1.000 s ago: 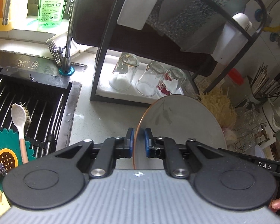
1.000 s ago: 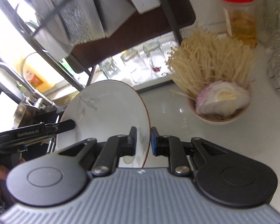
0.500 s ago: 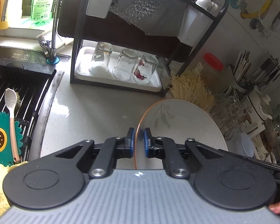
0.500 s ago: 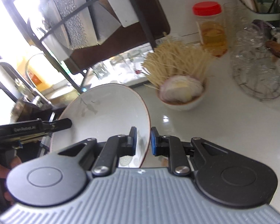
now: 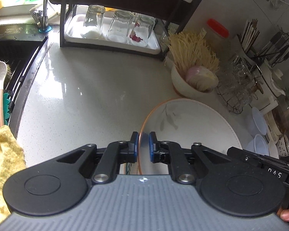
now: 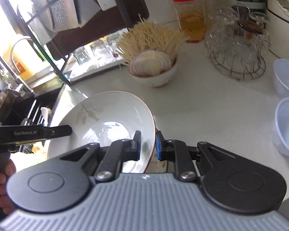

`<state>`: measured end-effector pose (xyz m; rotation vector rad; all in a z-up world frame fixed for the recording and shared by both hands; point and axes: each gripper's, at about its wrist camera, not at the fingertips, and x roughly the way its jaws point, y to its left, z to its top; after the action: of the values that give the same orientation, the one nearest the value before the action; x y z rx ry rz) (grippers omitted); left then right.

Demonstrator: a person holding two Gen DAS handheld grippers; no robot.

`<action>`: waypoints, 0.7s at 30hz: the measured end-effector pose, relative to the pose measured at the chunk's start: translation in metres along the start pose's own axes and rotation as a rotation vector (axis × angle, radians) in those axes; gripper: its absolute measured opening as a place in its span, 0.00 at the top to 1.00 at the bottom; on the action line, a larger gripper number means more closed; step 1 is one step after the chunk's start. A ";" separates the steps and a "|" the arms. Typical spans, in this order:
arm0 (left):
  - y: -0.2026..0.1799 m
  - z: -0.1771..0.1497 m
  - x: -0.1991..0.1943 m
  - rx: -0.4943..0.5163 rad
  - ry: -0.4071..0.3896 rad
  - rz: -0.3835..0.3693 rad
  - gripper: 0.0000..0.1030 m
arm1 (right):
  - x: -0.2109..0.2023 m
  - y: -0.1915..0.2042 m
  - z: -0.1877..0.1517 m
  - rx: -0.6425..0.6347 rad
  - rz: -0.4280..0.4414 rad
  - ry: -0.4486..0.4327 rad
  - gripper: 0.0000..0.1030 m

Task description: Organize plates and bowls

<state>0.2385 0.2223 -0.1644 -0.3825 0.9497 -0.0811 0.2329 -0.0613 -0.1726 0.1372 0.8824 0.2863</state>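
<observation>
You are gripping one wide white ceramic plate with a thin brown rim and a faint grey leaf print [image 5: 192, 127] between both hands. Your left tongs [image 5: 144, 146] are clamped on its rim, the blue pads pinching the brown edge, which is running straight up between them. Your right tongs [image 6: 148, 145] are clamped on the opposite rim in the same way, with the plate's hollow face spreading away from them towards your left tool. The plate is hanging tilted above the pale speckled stone worktop [image 5: 90, 88]; whether any edge is touching the surface cannot be told.

Taking the white bowl of pale dried noodles and a halved onion [image 5: 194, 80] as your landmark: the plate is sitting just in front of that bowl, close to it but apart from it. Behind and to the left of the bowl, the black metal dish rack [image 5: 113, 46] is standing with three upturned clear glasses [image 5: 117, 27] on its white tray. To the right of the bowl, a wire basket of clear glassware [image 6: 239, 57] is resting, and further right two translucent plastic tubs [image 6: 287, 100].
</observation>
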 end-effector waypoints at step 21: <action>-0.019 -0.016 0.028 0.107 0.089 0.051 0.84 | 0.005 -0.002 -0.026 -0.010 -0.132 0.054 0.82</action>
<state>0.2441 0.1938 -0.1877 -0.2572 1.0381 -0.1025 0.2158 -0.0617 -0.1929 0.0615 0.9394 0.1719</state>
